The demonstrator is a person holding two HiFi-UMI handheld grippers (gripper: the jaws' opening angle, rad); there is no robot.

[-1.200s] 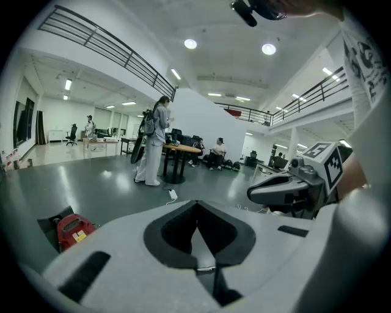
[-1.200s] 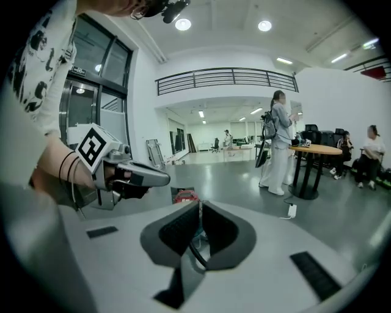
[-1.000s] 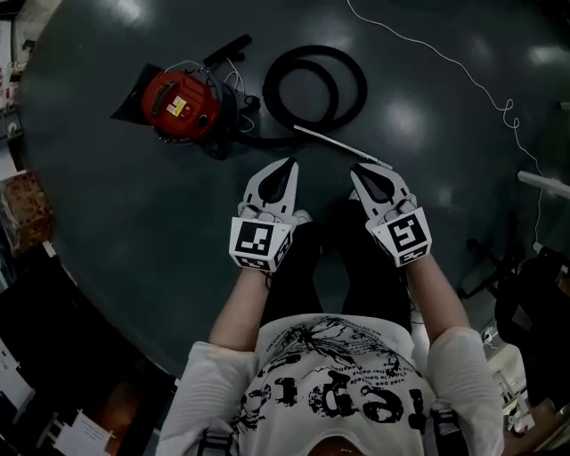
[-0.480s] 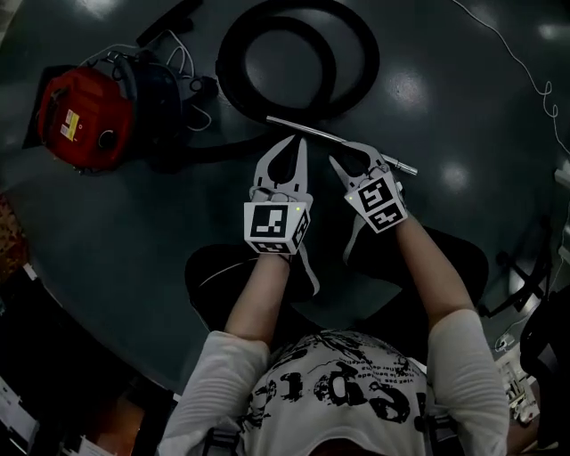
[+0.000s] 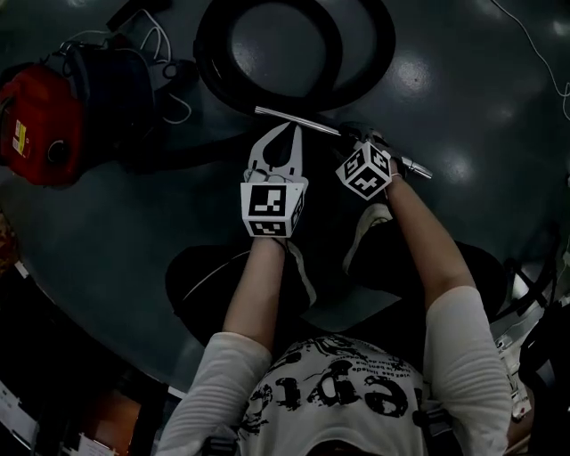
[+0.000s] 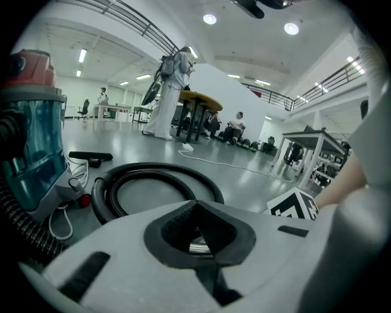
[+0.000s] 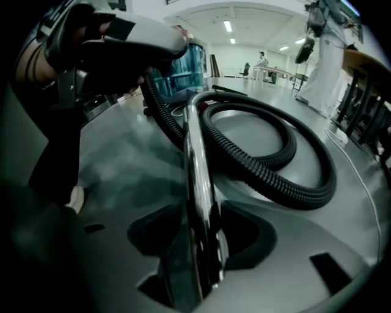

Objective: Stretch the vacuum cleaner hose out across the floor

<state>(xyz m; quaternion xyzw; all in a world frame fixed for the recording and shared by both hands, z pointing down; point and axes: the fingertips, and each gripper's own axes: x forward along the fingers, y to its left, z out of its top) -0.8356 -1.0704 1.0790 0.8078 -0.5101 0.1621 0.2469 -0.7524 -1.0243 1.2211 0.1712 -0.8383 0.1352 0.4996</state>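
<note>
Crouching over the floor (image 5: 481, 98), the person holds the left gripper (image 5: 290, 134) shut and empty, its tips just beside the metal wand (image 5: 294, 118). The right gripper (image 7: 203, 235) has just been opening; its jaws stand wide astride the wand. Beyond, the hose (image 5: 214, 62) lies coiled, then the red vacuum cleaner (image 5: 36, 125).

Glossy grey floor (image 6: 153, 147); white wall (image 6: 232, 92); recessed ceiling lights (image 6: 209, 19); a round table (image 6: 204, 99) beyond.
</note>
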